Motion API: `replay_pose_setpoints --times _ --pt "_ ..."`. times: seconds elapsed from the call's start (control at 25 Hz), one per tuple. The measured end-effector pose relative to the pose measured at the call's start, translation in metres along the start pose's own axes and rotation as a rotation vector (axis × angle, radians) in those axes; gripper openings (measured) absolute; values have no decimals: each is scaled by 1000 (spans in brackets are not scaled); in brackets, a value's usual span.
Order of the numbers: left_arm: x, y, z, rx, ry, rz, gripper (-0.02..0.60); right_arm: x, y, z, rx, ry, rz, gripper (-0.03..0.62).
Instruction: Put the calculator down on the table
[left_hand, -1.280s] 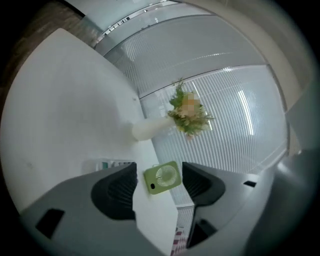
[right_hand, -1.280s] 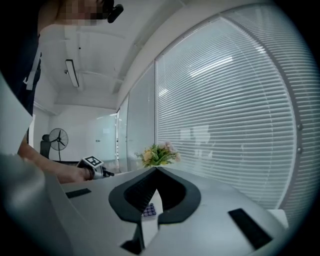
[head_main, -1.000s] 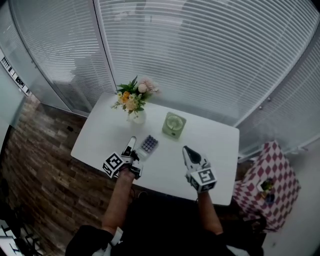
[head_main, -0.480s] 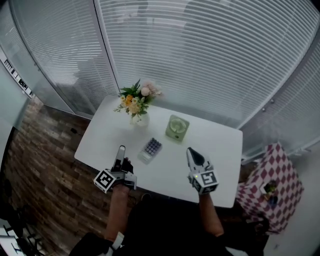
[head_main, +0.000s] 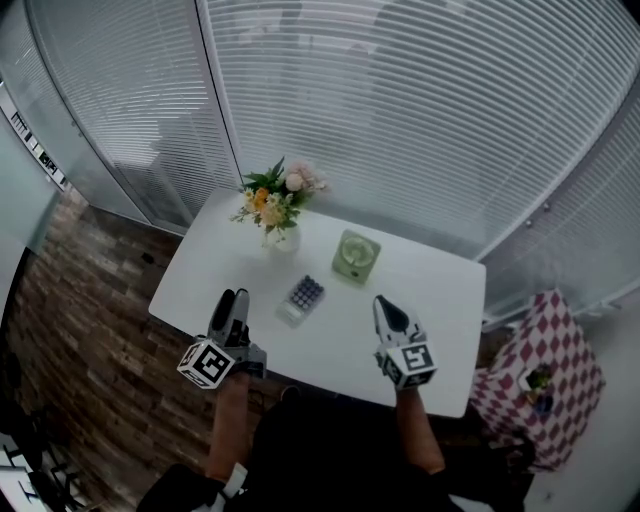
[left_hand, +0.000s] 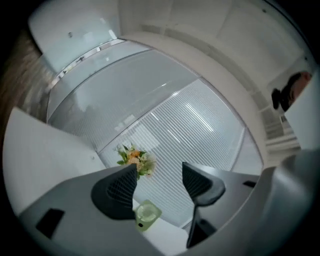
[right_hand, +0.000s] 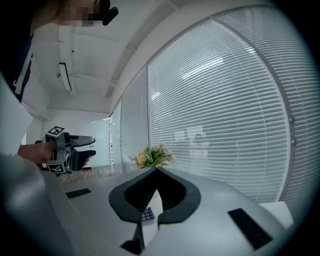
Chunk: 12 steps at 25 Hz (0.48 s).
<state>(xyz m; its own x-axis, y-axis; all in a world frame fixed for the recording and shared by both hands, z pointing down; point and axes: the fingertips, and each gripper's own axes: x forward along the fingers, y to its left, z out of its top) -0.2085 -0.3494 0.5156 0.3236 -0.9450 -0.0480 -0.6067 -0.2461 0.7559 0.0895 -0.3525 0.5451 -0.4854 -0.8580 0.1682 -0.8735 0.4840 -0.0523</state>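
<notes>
The calculator (head_main: 304, 296) lay on the bench (head_main: 430, 290) at mid-frame. Our left gripper (head_main: 230, 308) held its fingers wide apart, empty; our right gripper (head_main: 386, 310) had its fingers touching at the tips.

1. A white rectangular table (head_main: 430, 290) with rounded corners is seen from above, set on a brick-patterned floor (head_main: 90, 300) beside blind-covered windows.
2. A white vase (head_main: 281, 238) holding a bouquet (head_main: 277, 200) of pink, orange and white flowers is placed near the table's far left corner.
3. A small green desk fan (head_main: 356, 256), square with a round grille, is set to the right of the vase, apart from it.
4. A calculator (head_main: 301, 298) with purple keys is laid flat near the table's middle, on the near side of the vase and the fan, touching neither.
</notes>
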Motion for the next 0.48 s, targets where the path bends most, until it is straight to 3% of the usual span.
replay_pose_setpoints --times 0.16,0.32,0.48 --pt "0 -19 11 297 5 -39 264 2 -6 -4 -7 1 -23 6" --pt "-1 -39 22 625 12 -25 264 2 -2 -6 1 5 -8 6" --pt "-3 -57 24 840 22 -18 264 -1 3 -6 -65 19 2 6"
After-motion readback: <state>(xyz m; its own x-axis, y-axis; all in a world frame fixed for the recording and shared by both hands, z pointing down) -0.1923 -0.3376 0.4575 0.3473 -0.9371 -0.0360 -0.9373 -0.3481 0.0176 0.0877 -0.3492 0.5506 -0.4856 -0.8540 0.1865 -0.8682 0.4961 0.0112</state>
